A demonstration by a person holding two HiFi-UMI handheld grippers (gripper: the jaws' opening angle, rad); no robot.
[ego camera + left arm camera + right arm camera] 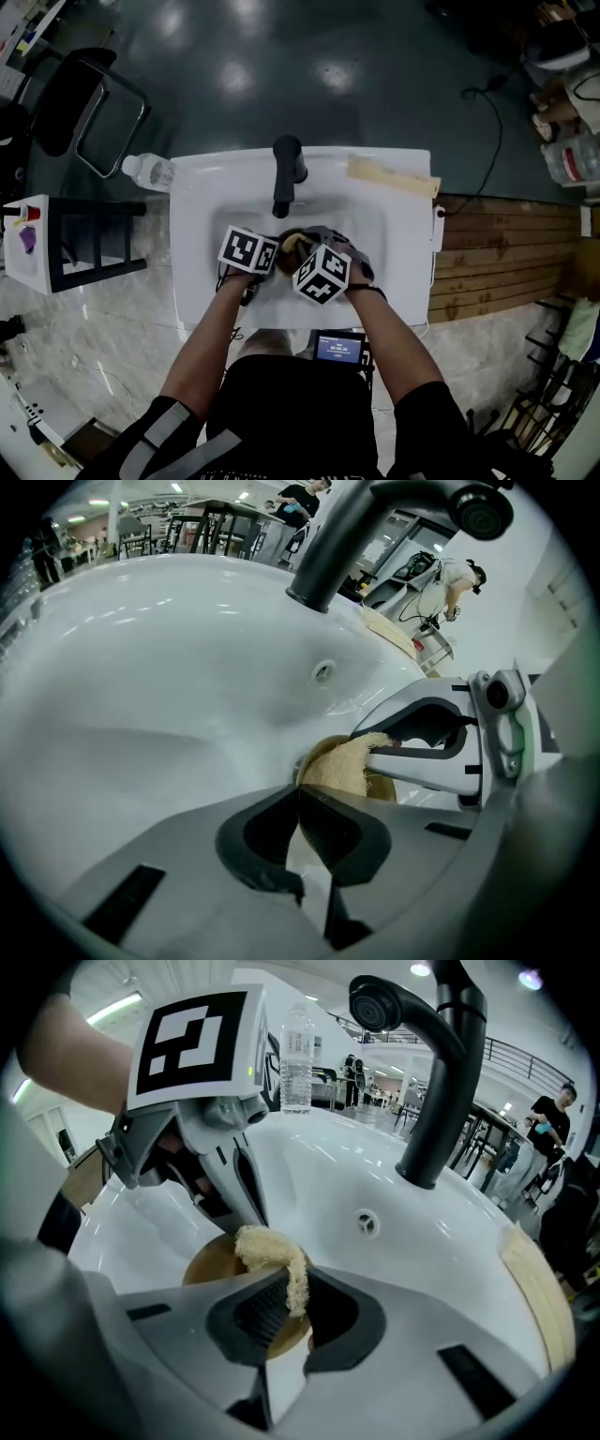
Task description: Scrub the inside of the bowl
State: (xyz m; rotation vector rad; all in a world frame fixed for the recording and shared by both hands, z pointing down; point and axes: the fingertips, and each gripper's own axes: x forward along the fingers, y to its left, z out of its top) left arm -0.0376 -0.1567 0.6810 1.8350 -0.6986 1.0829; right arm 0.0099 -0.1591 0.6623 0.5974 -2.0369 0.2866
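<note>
A tan wooden bowl (pixel 330 772) lies tilted in the white sink (pixel 150 667), near the drain. My left gripper (pixel 300 797) is shut on the bowl's thin rim. My right gripper (pixel 292 1299) is shut on a pale fibrous scrub pad (pixel 274 1252), which curls over into the bowl (pixel 208 1262). In the right gripper view the left gripper (pixel 246 1215) reaches down to the bowl's far edge. In the head view both marker cubes sit close together over the basin, with the bowl (pixel 292 243) showing between them.
A black faucet (pixel 286 174) stands at the back of the sink (pixel 206 187). A clear water bottle (pixel 148 171) lies at its left rim and a tan flat pad (pixel 394 176) at its right rim. A black chair (pixel 89 239) stands to the left, wooden planking (pixel 506 253) to the right.
</note>
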